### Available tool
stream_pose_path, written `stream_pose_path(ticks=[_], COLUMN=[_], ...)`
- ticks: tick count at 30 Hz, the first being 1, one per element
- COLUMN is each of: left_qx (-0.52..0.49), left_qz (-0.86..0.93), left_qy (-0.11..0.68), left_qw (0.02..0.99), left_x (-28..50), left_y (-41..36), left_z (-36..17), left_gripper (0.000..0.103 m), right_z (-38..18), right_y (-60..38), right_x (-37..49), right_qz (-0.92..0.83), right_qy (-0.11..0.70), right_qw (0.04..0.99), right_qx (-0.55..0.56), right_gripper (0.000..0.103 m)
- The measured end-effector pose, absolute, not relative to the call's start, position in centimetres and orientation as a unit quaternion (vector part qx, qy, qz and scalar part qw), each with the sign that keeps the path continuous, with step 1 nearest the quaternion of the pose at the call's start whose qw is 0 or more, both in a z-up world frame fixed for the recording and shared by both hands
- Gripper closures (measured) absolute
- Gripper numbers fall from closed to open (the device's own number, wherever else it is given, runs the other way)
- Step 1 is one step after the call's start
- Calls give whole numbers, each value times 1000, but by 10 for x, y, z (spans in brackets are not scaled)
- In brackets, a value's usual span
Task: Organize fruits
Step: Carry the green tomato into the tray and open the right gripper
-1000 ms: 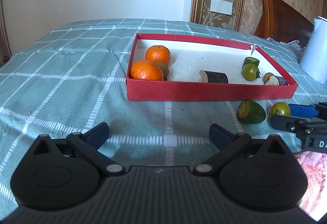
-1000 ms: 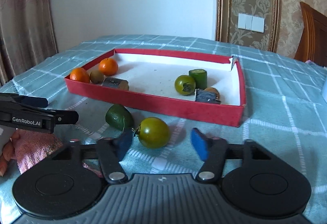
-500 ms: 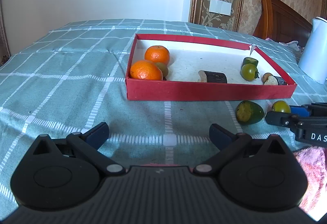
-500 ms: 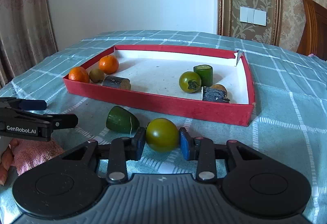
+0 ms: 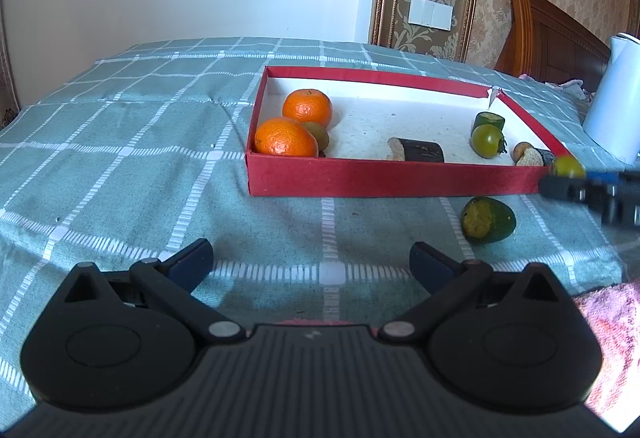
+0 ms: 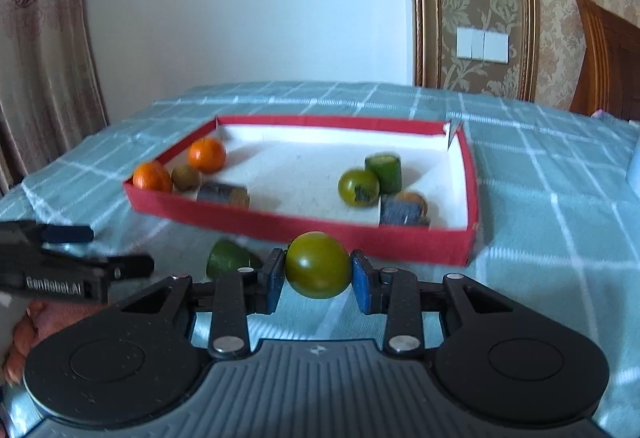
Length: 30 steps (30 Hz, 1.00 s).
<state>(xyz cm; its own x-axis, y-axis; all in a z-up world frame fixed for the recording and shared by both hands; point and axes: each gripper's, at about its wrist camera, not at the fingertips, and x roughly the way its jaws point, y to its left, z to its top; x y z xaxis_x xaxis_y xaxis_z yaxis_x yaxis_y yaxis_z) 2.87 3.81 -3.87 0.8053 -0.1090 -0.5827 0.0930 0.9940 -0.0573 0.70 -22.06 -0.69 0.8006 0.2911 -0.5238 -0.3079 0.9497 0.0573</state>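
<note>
Nearest me, my right gripper has its blue pads clamped on a green tomato, which is lifted clear of the cloth just short of the box — smooth, glossy, round, so I judge it could slip if the squeeze eases. My left gripper hangs low over the cloth with its jaws wide apart and nothing between them.

Just beyond, a cut green fruit lies on its side on the cloth, near the front wall of the box; its skin is dark green and its cut face is yellow and grainy. As far as I can judge, it is the only piece yet to be picked up.

Next comes the box itself: shallow, rectangular, red matte walls, a white speckled floor, one far corner torn. At the left end sit two oranges, pebbled and bright, with a dull brown kiwi touching them. In the middle lies a dark stub with a pale cut end. At the right end are a second tomato, a green cylinder standing upright and another dark piece.

By my estimate most of the sorting is done — the held tomato needs placing, then the cut fruit.

The cloth is a teal woven check, slightly rumpled. Behind it are a white wall and patterned wallpaper.
</note>
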Motion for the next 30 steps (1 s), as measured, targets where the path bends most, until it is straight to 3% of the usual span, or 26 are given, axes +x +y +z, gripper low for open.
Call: stream_pose_path(ticks=[8, 30], left_qx=[-13, -12], left_qz=[-53, -53], left_qy=[307, 307], left_qw=[950, 950], left_x=[29, 29], left_y=[39, 38], left_z=[-39, -39], left_gripper=[0, 0], right_z=[9, -19], right_y=[-210, -164], right_x=[43, 133], right_qz=[146, 141], right_qy=[260, 302], right_qw=[954, 941], right_qx=[-37, -66], right_gripper=[68, 68])
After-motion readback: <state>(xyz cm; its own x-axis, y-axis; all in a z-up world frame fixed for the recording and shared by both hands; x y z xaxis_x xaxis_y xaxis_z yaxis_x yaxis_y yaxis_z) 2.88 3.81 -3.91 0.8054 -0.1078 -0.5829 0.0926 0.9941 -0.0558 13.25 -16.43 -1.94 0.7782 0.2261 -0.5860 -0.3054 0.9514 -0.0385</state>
